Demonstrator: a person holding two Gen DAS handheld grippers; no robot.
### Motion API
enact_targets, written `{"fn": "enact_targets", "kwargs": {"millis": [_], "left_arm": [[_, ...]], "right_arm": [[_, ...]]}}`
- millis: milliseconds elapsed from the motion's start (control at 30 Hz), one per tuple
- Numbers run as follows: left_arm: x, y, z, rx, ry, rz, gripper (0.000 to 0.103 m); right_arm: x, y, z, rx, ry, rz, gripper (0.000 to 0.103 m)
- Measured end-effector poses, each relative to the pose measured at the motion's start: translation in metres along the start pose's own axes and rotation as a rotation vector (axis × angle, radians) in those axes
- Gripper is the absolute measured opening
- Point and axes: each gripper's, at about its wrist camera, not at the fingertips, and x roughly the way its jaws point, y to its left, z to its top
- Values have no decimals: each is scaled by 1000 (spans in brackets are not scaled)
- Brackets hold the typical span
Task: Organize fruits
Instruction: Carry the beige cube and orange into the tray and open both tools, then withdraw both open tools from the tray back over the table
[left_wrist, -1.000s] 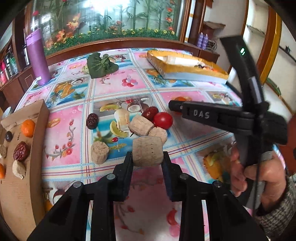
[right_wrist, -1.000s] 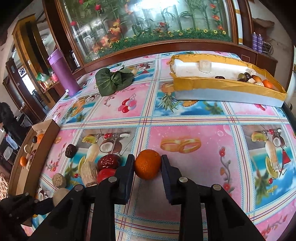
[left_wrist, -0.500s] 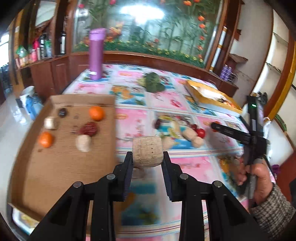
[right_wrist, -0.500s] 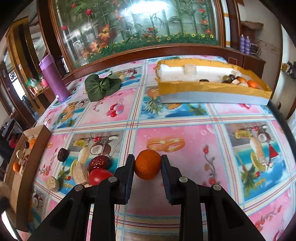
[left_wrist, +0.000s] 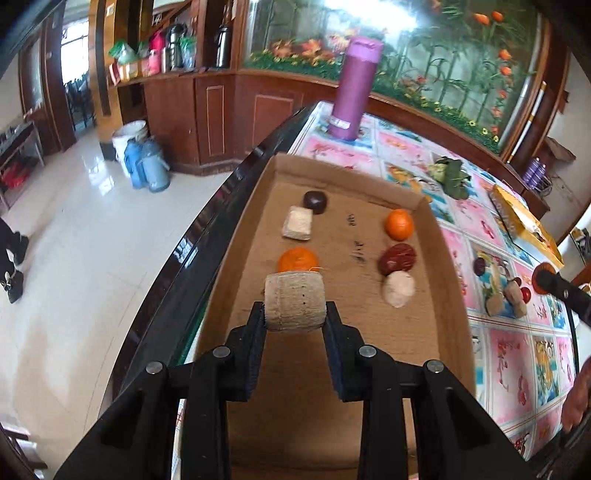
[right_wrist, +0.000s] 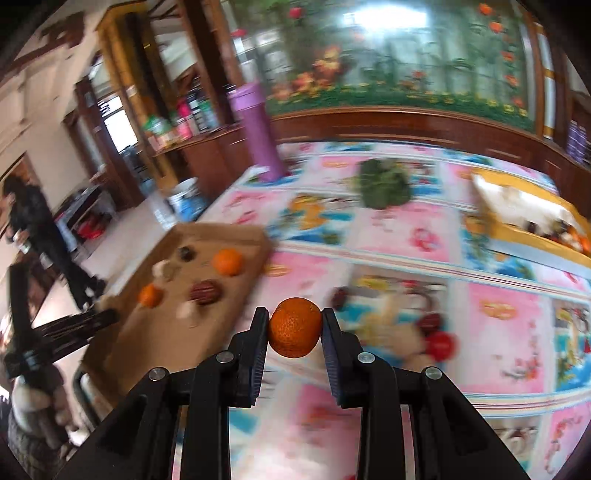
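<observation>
Transfer step underway: left gripper (left_wrist: 294, 314) pinches a tan block (left_wrist: 294, 301) above the cardboard tray (left_wrist: 436, 236), right gripper (right_wrist: 294, 332) pinches an orange (right_wrist: 294, 328) over the table; next, lowering and release into bare tray floor.

Left gripper (left_wrist: 294, 314), tan block (left_wrist: 294, 301) clamped: shifted from over the loose fruit on the tablecloth to above the cardboard tray (left_wrist: 436, 229), now frame centre. Right gripper (right_wrist: 294, 328), orange (right_wrist: 294, 326) clamped: lifted off the cloth, swung left; tray now at centre left.

No readable text, labels or numbers — anywhere.
</observation>
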Motion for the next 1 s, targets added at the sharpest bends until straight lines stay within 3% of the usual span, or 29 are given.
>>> {"fn": "enact_targets", "kwargs": {"millis": [133,400,600,800,867,933,1000], "left_arm": [[14,2,3,3,42,10,29],[47,3,10,25,181,37,29],[49,5,13,25,179,28,29],[45,7,11,-2,161,10,36],[39,8,11,-18,140,3,38],[29,10,10,-43,109,0,41],[14,14,9,-83,62,-12,46]], "right_arm": [[30,55,-5,-87,47,69,31],[94,109,-21,-218,175,42,31],[121,122,-29,-250,233,21,31],[125,131,-30,-289,214,-12,32],[123,131,-30,-287,209,-7,36],[121,131,-29,-278,201,-2,48],[113,131,-27,-269,172,4,53]]}}
